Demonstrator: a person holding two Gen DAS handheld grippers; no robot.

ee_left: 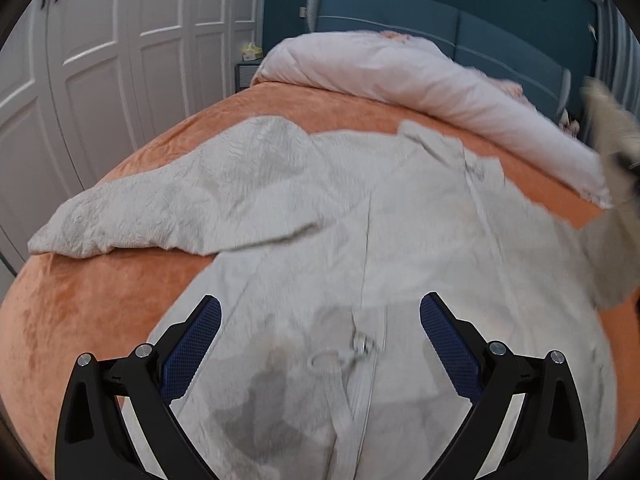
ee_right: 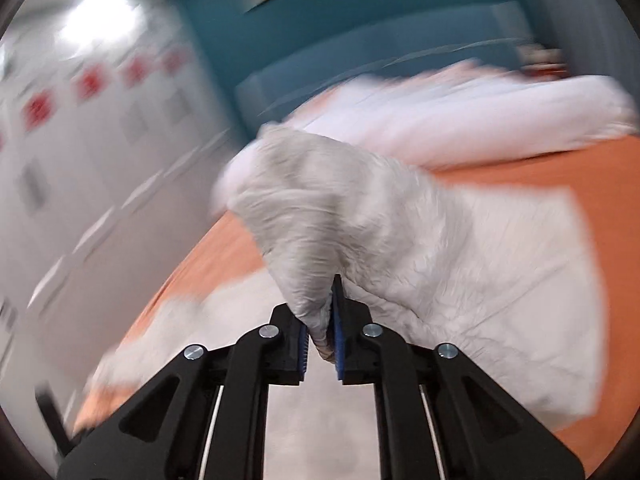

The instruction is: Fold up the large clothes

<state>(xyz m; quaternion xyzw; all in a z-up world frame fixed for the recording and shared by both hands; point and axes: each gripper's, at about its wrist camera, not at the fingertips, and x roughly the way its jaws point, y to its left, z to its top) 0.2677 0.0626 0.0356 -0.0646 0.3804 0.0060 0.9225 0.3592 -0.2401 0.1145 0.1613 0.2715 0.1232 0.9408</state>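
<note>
A large pale grey zip-up garment point(ee_left: 360, 208) lies spread on the orange bed cover point(ee_left: 80, 300), one sleeve point(ee_left: 140, 212) stretched out to the left. Its zipper pull point(ee_left: 362, 346) sits between the fingers of my left gripper point(ee_left: 320, 324), which is open and empty just above the fabric. My right gripper point(ee_right: 322, 320) is shut on a bunched part of the same garment point(ee_right: 320, 220) and holds it lifted above the bed; the view is blurred. That lifted fabric shows at the right edge of the left wrist view point(ee_left: 612, 128).
A rolled pale pink duvet point(ee_left: 400, 76) lies across the far side of the bed, against a blue headboard point(ee_left: 400, 12). White wardrobe doors point(ee_left: 100, 60) stand to the left. The bed cover also shows in the right wrist view point(ee_right: 580, 168).
</note>
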